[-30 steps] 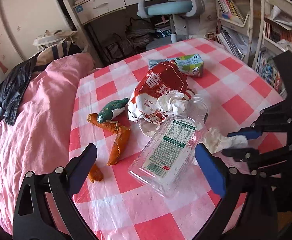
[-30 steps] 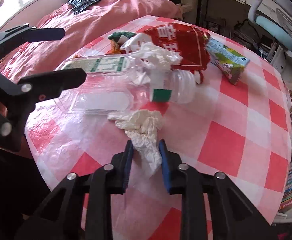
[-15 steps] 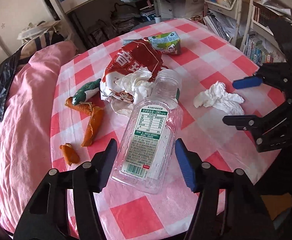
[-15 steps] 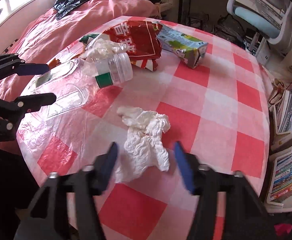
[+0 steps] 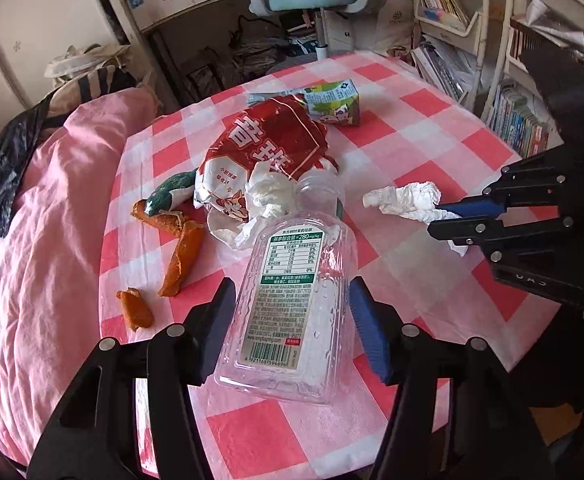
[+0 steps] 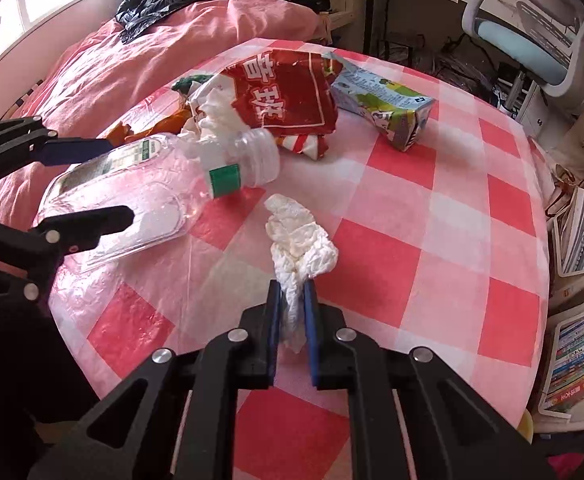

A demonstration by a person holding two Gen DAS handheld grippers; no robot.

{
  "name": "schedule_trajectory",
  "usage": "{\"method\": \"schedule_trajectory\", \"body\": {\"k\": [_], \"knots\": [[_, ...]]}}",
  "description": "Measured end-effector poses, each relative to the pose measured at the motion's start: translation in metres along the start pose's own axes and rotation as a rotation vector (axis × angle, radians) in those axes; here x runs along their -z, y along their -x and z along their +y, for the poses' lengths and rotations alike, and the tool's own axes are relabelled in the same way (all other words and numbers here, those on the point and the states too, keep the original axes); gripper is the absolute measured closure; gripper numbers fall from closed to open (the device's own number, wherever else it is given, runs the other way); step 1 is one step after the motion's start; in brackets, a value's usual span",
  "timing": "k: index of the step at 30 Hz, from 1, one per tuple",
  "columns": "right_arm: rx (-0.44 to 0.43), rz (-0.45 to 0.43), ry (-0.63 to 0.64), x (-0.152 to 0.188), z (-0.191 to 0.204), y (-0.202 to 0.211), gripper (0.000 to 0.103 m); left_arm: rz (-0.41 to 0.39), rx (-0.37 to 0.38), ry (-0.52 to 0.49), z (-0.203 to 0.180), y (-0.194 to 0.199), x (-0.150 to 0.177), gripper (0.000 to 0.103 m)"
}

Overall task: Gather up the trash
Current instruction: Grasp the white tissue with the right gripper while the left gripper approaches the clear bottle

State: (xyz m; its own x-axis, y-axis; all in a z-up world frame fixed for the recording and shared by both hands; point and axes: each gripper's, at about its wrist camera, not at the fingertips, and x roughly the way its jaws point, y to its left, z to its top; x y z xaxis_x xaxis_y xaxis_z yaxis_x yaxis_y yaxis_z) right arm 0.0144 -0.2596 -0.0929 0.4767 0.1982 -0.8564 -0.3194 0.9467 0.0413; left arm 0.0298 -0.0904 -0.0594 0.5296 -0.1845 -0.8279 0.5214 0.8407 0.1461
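On the checked desk point(image 5: 432, 132), orange peel pieces point(image 5: 180, 256) lie far left, just beside the red snack bag point(image 5: 268, 148). The left gripper point(image 5: 292, 304) has its fingers clamped on the sides of the clear plastic bottle point(image 5: 292, 292) lying flat. Further right, the right gripper point(image 6: 292, 300) has its fingers pinched together on the crumpled white tissue point(image 6: 298, 240). A milk carton point(image 6: 384, 116) lies behind.
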Motion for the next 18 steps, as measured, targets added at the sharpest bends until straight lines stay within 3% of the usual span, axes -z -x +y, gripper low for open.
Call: {"method": "schedule_trajectory", "body": {"k": [5, 10, 13, 14, 16, 18], "knots": [[-0.023, -0.014, -0.014, 0.001, 0.003, 0.003, 0.091, -0.019, 0.036, 0.096, 0.027, 0.024, 0.017, 0.048], [-0.046, 0.021, 0.003, 0.004, 0.009, -0.004, 0.09, 0.056, 0.011, 0.139, 0.042, 0.019, 0.038, 0.048], [-0.049, 0.027, 0.012, 0.005, 0.01, -0.004, 0.073, 0.088, -0.027, 0.118, 0.039, 0.008, 0.04, 0.047], [-0.051, 0.023, 0.013, 0.005, 0.01, -0.002, 0.061, 0.097, -0.036, 0.112, 0.038, 0.005, 0.039, 0.047], [-0.048, 0.009, 0.02, 0.005, 0.009, 0.001, 0.054, 0.108, -0.046, 0.1, 0.035, 0.001, 0.039, 0.044], [-0.049, 0.005, 0.021, 0.005, 0.008, 0.001, 0.054, 0.108, -0.07, 0.092, 0.033, -0.001, 0.038, 0.04]]}}
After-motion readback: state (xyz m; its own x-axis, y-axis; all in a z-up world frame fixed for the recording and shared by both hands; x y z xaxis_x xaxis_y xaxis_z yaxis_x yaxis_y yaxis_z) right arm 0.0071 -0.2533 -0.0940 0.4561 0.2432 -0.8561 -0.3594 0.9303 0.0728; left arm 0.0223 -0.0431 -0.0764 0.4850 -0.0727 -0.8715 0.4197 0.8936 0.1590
